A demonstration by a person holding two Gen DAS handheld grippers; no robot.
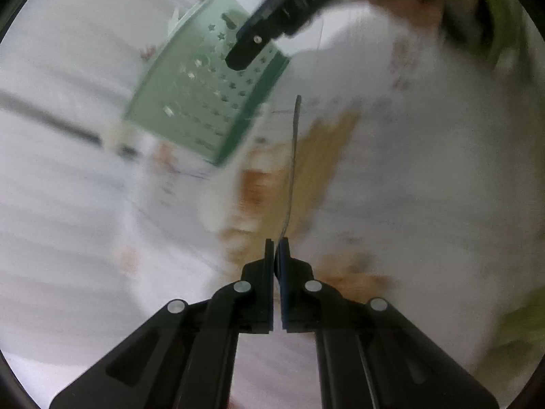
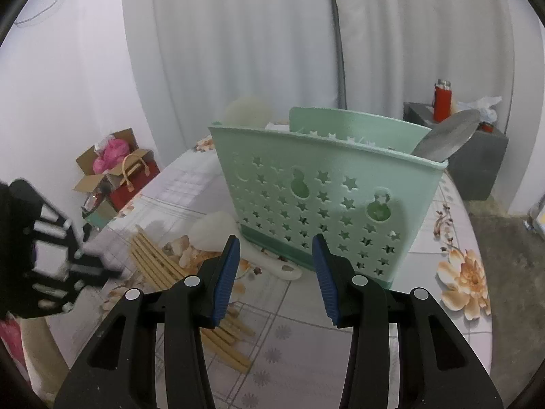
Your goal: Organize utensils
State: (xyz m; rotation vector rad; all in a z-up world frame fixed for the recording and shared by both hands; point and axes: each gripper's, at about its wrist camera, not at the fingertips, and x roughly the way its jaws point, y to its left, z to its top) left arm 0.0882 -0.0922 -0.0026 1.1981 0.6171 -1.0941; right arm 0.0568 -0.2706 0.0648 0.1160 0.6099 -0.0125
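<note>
The left gripper (image 1: 276,248) pinched a thin metal utensil (image 1: 295,156), which stuck straight out from its shut jaws. The right gripper (image 2: 276,266) hung open before the green caddy (image 2: 316,201); chopsticks (image 2: 160,266) lay left of it on the floral tablecloth (image 2: 463,272), white curtains (image 2: 238,34) behind.

Background's kinda cluttered: white curtains (image 2: 245,51), a red bottle (image 2: 441,100) sitting on a grey block (image 2: 477,160), plus an open cardboard box (image 2: 102,167) stuffed with pink stuff, on the floor beside the floral tablecloth (image 2: 460,272).
</note>
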